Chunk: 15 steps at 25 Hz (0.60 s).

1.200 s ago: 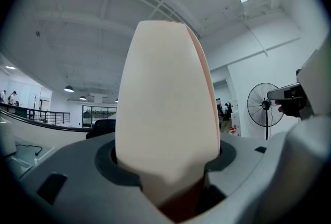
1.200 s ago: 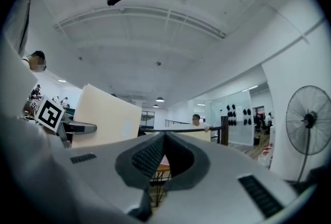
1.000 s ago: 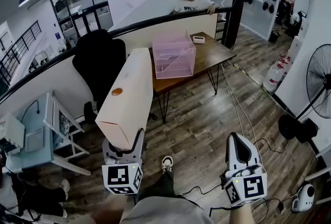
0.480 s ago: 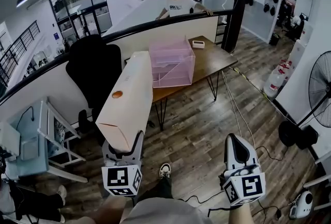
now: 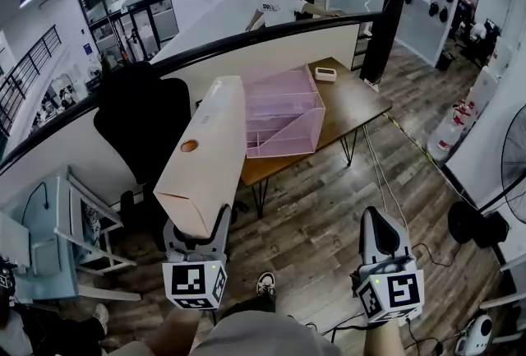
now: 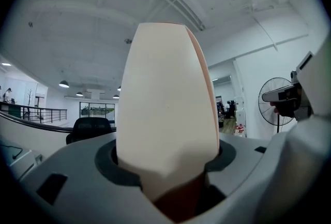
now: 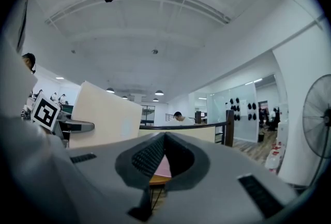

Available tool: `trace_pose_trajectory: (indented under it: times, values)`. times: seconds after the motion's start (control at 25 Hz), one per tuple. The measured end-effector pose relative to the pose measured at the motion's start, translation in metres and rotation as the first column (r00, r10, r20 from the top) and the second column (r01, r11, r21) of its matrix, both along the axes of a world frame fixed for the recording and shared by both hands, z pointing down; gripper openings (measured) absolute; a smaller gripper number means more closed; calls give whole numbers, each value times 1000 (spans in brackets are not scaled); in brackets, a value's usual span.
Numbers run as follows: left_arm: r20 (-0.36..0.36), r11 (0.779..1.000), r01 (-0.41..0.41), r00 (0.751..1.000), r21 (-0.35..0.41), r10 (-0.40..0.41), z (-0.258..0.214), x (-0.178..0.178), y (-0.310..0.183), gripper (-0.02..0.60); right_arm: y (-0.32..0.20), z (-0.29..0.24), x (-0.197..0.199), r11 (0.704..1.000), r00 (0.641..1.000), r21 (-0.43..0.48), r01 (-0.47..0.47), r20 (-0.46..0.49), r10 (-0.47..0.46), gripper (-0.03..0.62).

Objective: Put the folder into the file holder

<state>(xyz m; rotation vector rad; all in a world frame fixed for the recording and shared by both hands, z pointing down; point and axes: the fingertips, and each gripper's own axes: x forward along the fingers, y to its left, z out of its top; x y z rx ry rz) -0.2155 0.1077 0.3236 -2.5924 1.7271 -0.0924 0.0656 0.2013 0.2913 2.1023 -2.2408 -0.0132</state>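
Observation:
A long cream box folder [image 5: 205, 157] with a round finger hole lies level in my left gripper [image 5: 196, 224], whose jaws are shut on its near end. In the left gripper view the folder [image 6: 165, 114] fills the middle between the jaws of the left gripper [image 6: 165, 168]. The pink see-through file holder [image 5: 283, 112] stands on a brown wooden table [image 5: 353, 104] ahead, just beyond the folder's far end. My right gripper [image 5: 375, 219] hangs over the floor at the right, shut and empty. In its own view the right gripper [image 7: 164, 137] shows the folder [image 7: 103, 114] to its left.
A black office chair [image 5: 140, 120] stands left of the table against a curved partition wall [image 5: 271, 46]. A small white box [image 5: 325, 74] lies on the table's far end. Cables [image 5: 386, 182] run over the wood floor. A person [image 5: 271, 1] stands behind the partition. A light-blue cart [image 5: 57, 223] is at the left.
The table and the pink file holder have come nearer and now sit lower and larger in the head view. Both grippers keep their places in frame, the left still holding the folder.

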Motion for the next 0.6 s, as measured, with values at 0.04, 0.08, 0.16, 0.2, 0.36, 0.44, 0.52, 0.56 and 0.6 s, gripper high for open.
trace_pose_trajectory:
  times: [0.04,0.08,0.16,0.2,0.36,0.44,0.52,0.56,0.6]
  values:
    - [-2,1000,-5,1000,-1,5,0,1,-16,311,-16,0,-1,1000,1000,-3,1,-1,-1,3]
    - [-6,1000,-11,1000,-2,11,1,1,-31,311,-32,1,-2,1000,1000,-6,3,-2,-3,3]
    - [-14,1000,-21,1000,-3,21,3,0,-59,311,-61,3,-5,1000,1000,-13,3,-3,-3,3]
    - [-16,1000,-26,1000,-1,26,4,0,-72,310,-75,4,-6,1000,1000,-15,1,-2,-1,3]
    - [-33,999,-44,998,10,44,5,-6,-116,310,-121,8,-11,1000,1000,-17,-14,-1,14,3]
    - [-36,999,-46,998,16,47,3,-10,-133,310,-138,9,-15,1000,1000,-17,-15,3,15,3]
    - [-37,999,-43,998,11,43,3,-14,-144,310,-150,13,-18,1000,1000,-27,-6,14,7,3]
    - [-41,999,-42,998,6,42,3,-14,-147,310,-154,16,-19,999,1000,-35,-1,16,2,3]
    - [-45,999,-44,998,1,44,3,-13,-150,310,-159,17,-17,999,1000,-41,1,15,0,3]
